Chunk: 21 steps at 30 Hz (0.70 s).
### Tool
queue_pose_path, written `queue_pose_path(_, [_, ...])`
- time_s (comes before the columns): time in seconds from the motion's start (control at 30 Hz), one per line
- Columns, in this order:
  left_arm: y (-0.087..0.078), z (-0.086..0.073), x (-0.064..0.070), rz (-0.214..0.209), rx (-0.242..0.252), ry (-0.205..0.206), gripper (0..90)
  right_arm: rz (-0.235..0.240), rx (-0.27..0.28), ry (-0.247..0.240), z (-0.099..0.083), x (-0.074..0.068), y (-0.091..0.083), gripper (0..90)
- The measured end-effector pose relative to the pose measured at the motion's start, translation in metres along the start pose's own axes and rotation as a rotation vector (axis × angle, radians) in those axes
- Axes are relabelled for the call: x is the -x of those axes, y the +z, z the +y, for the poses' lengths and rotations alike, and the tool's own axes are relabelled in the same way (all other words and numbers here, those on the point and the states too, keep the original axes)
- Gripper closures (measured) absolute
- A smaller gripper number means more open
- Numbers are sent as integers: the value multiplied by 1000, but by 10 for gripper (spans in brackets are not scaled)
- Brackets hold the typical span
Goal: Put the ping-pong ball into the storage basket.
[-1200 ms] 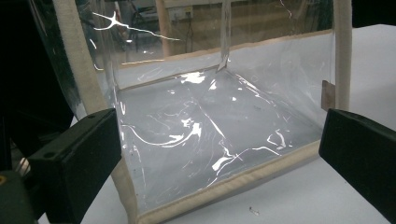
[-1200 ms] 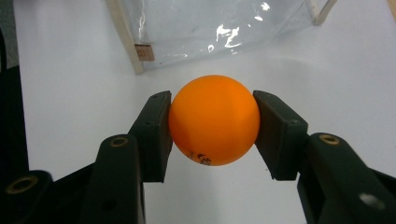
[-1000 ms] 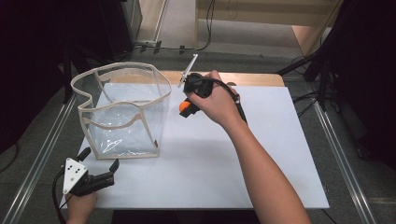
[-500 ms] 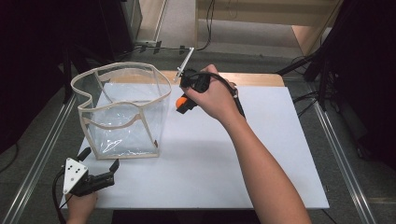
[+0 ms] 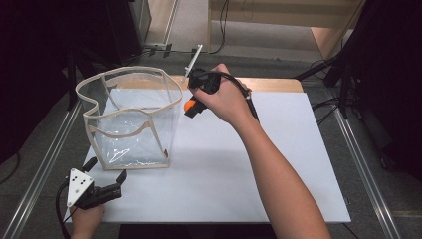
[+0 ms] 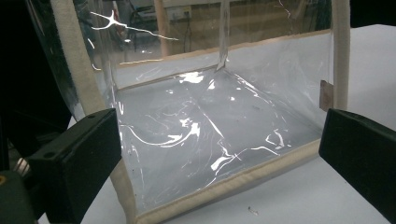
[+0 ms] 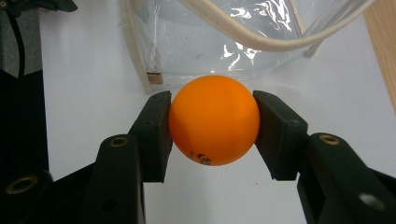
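— So, what is the right tongs [image 7: 212, 126] holding?
— An orange ball [image 7: 214, 120], pinched between both jaws, up above the white bench [image 5: 278, 164] just beside the clear bag [image 5: 130, 117].
— And that bag?
— Standing open on the bench's left half, cream trim round its rim and edges.
— The left tongs [image 5: 105, 175]?
— Jaws spread wide apart, nothing between them, low at the near left corner, pointing at the bag's near wall.
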<state>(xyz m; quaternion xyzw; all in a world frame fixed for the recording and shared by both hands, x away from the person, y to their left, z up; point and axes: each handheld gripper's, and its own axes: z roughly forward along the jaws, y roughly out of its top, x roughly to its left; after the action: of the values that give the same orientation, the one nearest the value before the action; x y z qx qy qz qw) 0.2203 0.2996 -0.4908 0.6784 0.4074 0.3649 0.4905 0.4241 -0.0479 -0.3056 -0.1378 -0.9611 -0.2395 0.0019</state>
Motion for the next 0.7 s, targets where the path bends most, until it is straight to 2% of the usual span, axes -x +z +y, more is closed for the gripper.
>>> queue_pose_path(0.7, [0, 0, 0, 0, 0, 0, 0, -9, -13, -27, 19, -1, -12, 482])
